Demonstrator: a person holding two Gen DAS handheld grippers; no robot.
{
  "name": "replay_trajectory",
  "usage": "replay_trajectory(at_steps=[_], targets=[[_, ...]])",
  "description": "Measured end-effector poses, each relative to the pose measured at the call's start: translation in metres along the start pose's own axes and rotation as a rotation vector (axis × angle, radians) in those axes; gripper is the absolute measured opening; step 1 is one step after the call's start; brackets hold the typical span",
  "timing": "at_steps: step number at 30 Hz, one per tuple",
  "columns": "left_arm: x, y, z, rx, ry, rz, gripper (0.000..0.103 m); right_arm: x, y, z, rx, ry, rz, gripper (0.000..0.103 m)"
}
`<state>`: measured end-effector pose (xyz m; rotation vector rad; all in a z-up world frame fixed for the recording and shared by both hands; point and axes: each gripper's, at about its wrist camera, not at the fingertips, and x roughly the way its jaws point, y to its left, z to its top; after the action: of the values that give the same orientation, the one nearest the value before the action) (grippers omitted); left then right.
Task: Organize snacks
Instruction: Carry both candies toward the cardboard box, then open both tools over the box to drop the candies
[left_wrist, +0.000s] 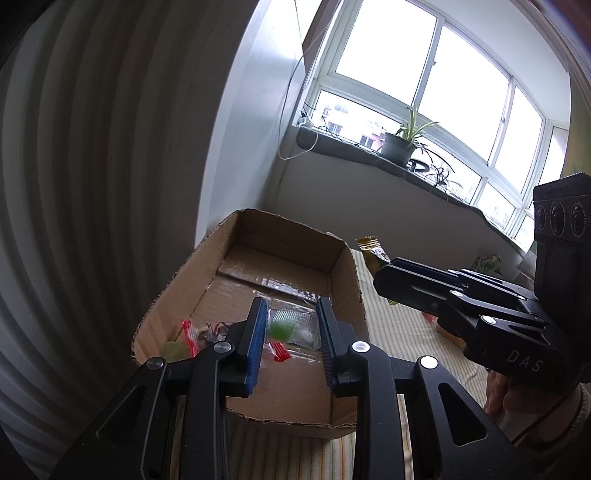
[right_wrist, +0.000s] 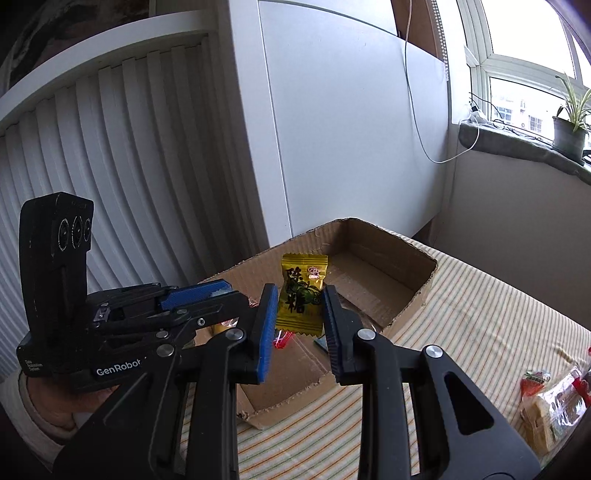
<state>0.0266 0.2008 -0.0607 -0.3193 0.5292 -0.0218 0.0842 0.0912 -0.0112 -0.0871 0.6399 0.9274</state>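
A shallow cardboard box (left_wrist: 343, 266) stands on the striped cloth and holds several wrapped candies, one clear with a green sweet (left_wrist: 288, 326). My left gripper (left_wrist: 290, 341) is open and empty, hovering over the box's near end. My right gripper (right_wrist: 300, 317) is shut on a yellow candy packet (right_wrist: 302, 295) with black characters and holds it above the box (right_wrist: 424, 284). In the left wrist view the right gripper (left_wrist: 384, 275) comes in from the right with the yellow packet (left_wrist: 373, 254) poking out. The left gripper (right_wrist: 221, 291) shows at the left of the right wrist view.
Loose snacks in clear and red wrappers (right_wrist: 550, 398) lie on the striped cloth (right_wrist: 480, 332) at the right. A white slatted cabinet (right_wrist: 110, 155) and wall stand behind the box. A windowsill with a potted plant (left_wrist: 399, 146) runs at the back.
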Motion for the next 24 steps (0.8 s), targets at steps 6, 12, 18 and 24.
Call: replay_trajectory(at_steps=[6, 12, 18, 24], targets=[[-0.005, 0.018, 0.002, -0.048, -0.029, 0.068, 0.061, 0.014, 0.001, -0.009, -0.012, 0.025, -0.026, 0.049], [-0.013, 0.024, 0.002, -0.071, -0.039, 0.079, 0.061, 0.003, -0.007, -0.017, 0.02, 0.019, -0.052, 0.052], [-0.024, 0.017, 0.003, -0.064, -0.058, 0.076, 0.067, -0.016, -0.001, -0.015, 0.026, -0.047, -0.097, 0.089], [-0.028, 0.011, 0.006, -0.06, -0.065, 0.071, 0.067, -0.021, 0.0, -0.015, 0.043, -0.045, -0.101, 0.091]])
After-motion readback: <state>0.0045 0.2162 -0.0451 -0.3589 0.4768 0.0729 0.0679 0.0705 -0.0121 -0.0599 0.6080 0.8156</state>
